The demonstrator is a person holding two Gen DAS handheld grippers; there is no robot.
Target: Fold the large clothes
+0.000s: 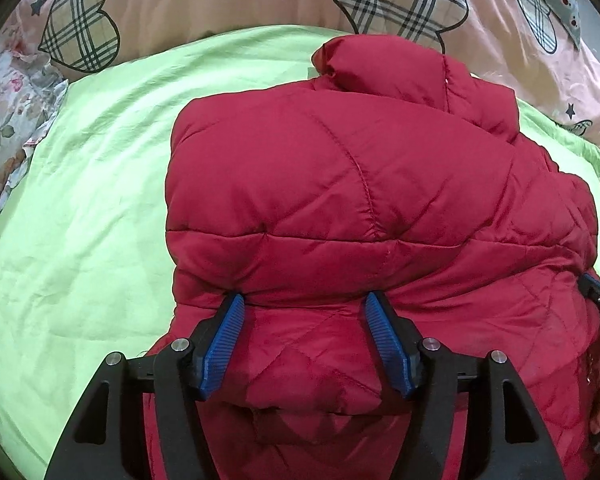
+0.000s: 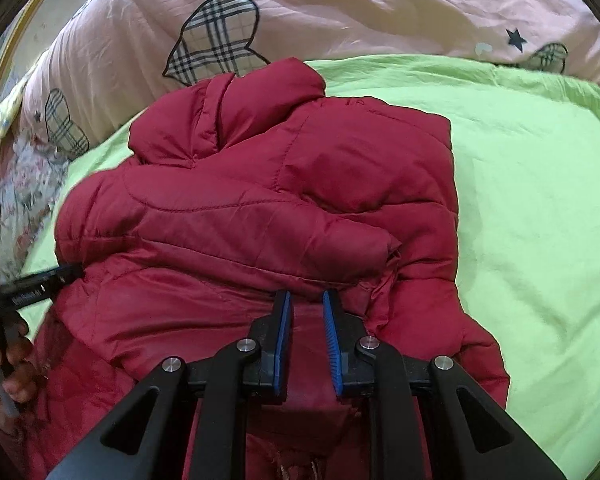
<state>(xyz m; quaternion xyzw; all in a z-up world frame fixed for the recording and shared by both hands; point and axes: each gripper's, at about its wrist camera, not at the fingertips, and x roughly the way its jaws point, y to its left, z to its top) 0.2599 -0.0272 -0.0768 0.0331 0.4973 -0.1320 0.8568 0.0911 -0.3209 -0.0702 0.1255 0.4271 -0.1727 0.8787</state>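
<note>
A red quilted puffer jacket (image 1: pixel 340 184) lies on a light green sheet (image 1: pixel 84 208), collar at the far end and its sides folded in. It also shows in the right wrist view (image 2: pixel 260 208). My left gripper (image 1: pixel 304 300) is open, its blue pads spread wide over the jacket's near part, with fabric bulging between them. My right gripper (image 2: pixel 306 296) has its blue pads close together with a narrow strip of jacket fabric between them. Whether it pinches the fabric is unclear. The right gripper's tip shows at the left view's right edge (image 1: pixel 598 292). The left one shows at the right view's left edge (image 2: pixel 32 284).
A pink quilt with plaid hearts (image 1: pixel 220 0) is bunched along the far side of the bed, also in the right wrist view (image 2: pixel 340 12). A floral pillow (image 1: pixel 8 120) lies at the far left. Bare green sheet (image 2: pixel 540 208) lies right of the jacket.
</note>
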